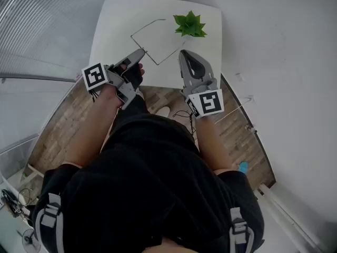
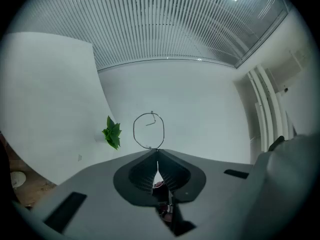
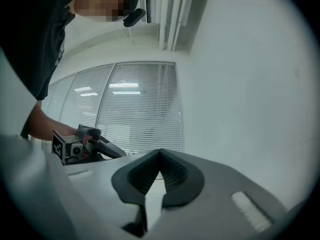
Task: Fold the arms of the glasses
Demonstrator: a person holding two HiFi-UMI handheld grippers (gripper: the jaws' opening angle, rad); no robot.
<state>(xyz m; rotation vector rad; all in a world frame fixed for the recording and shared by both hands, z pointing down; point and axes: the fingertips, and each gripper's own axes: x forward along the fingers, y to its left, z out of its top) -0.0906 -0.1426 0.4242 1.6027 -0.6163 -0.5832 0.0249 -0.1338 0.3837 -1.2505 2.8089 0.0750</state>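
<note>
Ahead of us, seen from above, a pair of thin wire glasses (image 1: 158, 64) sits over a white worktop (image 1: 113, 20). We cannot tell whether it rests there or is lifted. Its arms are open, so the wire draws three sides of a square. The front runs on a line from 10 o'clock to 4 o'clock, and both arms stretch away toward 2 o'clock.

The left tongs (image 1: 142, 51) are closed, and their tip meets the middle of the front. The left gripper view shows one round lens rim rising straight off that tip, so we judge that they pinch the frame. The right tongs (image 1: 184, 53) are closed and empty, pointing to 12 o'clock. The free end of the nearer arm lies just beside their tip, at 9 o'clock of it. That makes the right tongs the nearer tool for the first fold. We judge the arm must swing toward 10 o'clock, in against the front, while the left tongs hold the frame.

A small green plant (image 1: 189, 24) stands at 12 o'clock from the right tongs, near the end of the farther arm. We judge it could crowd a reach to that arm.
</note>
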